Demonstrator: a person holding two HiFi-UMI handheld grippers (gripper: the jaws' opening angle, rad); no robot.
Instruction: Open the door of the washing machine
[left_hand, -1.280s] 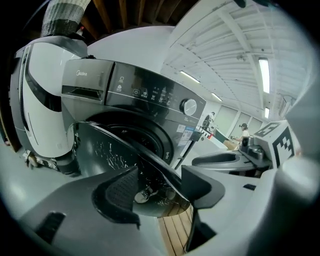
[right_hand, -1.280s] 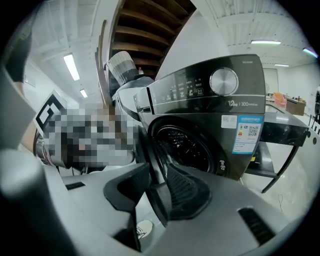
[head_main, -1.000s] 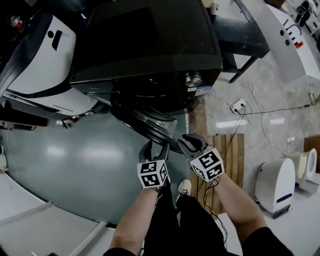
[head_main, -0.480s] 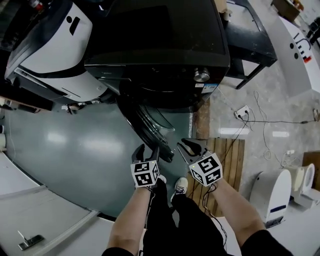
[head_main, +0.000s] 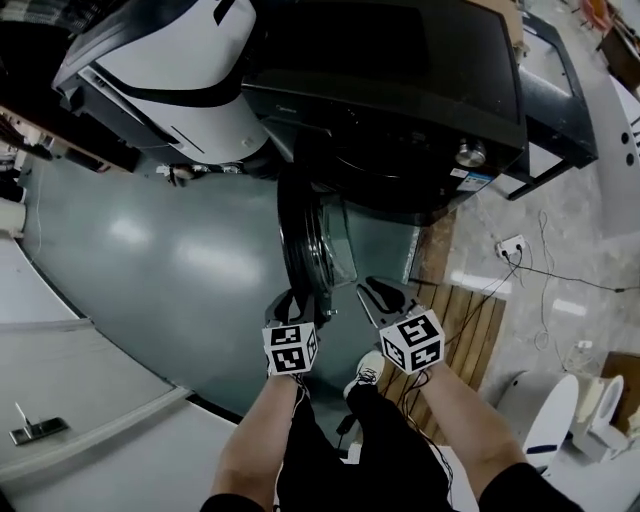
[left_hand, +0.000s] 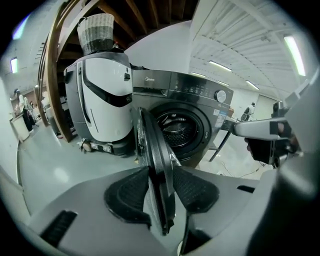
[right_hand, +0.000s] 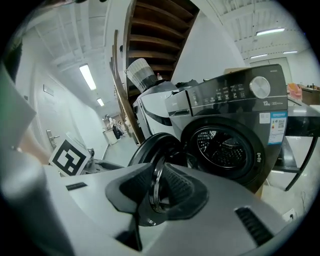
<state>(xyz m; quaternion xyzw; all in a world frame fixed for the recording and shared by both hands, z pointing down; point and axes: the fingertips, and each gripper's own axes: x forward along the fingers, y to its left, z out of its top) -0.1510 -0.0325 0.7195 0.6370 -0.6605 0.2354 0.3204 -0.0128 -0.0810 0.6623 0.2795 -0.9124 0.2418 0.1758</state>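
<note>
Swinging wider than a second ago, the door (head_main: 303, 235) is now standing edge-on, well out from the washing machine (head_main: 400, 90), and the left gripper (head_main: 302, 300), its jaws having just been closing, is clamping the door's free rim. That thin hold is risking a slip if the pull is straying off the door's own arc. The right gripper view is making the rim seem caught between the part-open jaws of the right gripper (head_main: 381, 292), yet the head view is showing it empty, beside the door.
</note>
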